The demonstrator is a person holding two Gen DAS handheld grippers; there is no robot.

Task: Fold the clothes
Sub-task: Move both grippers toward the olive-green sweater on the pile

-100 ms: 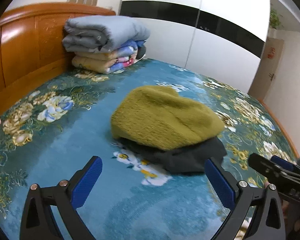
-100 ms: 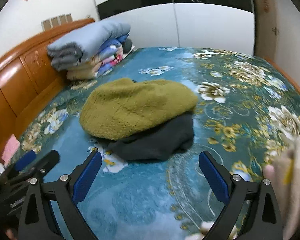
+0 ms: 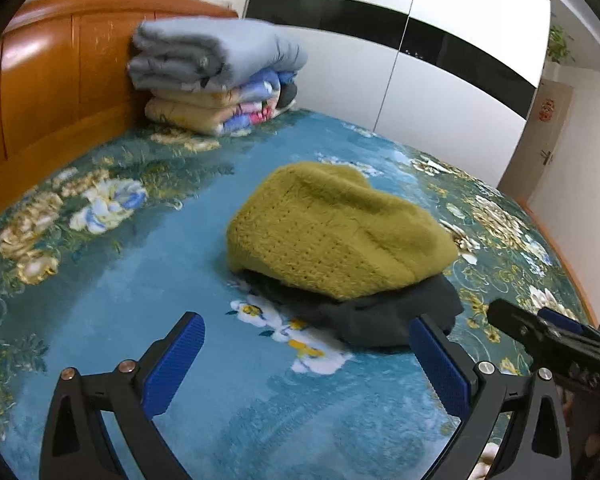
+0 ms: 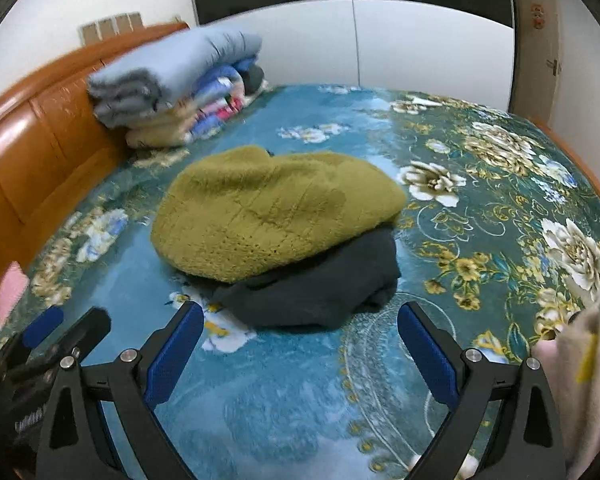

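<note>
Both views differ only slightly from a tenth of a second ago: the folded pile sits marginally lower and nearer in each frame, and the stacked bedding at the headboard now smears with motion blur, so both cameras are moving, most likely a small tilt or advance toward the pile. The left gripper (image 3: pixel 306 354) has its blue ribbed pads spread wide with nothing between them; the right gripper (image 4: pixel 300 344) is likewise fully spread and empty, same spacing as before. The fuzzy olive-green knitted sweater (image 3: pixel 336 236) lies folded into a rounded bundle on top of a folded dark grey garment (image 3: pixel 384 318), the two stacked mid-bed on the teal floral bedspread (image 3: pixel 112 304); neither item has shifted relative to the flower print beneath it. From the right wrist view the same stack reads green sweater (image 4: pixel 276 216) over grey garment (image 4: pixel 320 292), the grey edge just ahead of the pads but not touched. Each gripper shows in the other's view, at the right edge from the left wrist and the lower left from the right wrist, both short of the pile. A pale cream fabric (image 4: pixel 580 384) hangs at the right edge of the right wrist view; whether anything holds it cannot be told. Judgement: these two garments look finished, with no loose sleeve or hem showing; the camera motion with empty jaws suggests repositioning between items, not a fold in progress. Background: folded grey-blue quilt on patterned blankets (image 3: pixel 216 76) against the orange wooden headboard (image 3: pixel 48 92).
</note>
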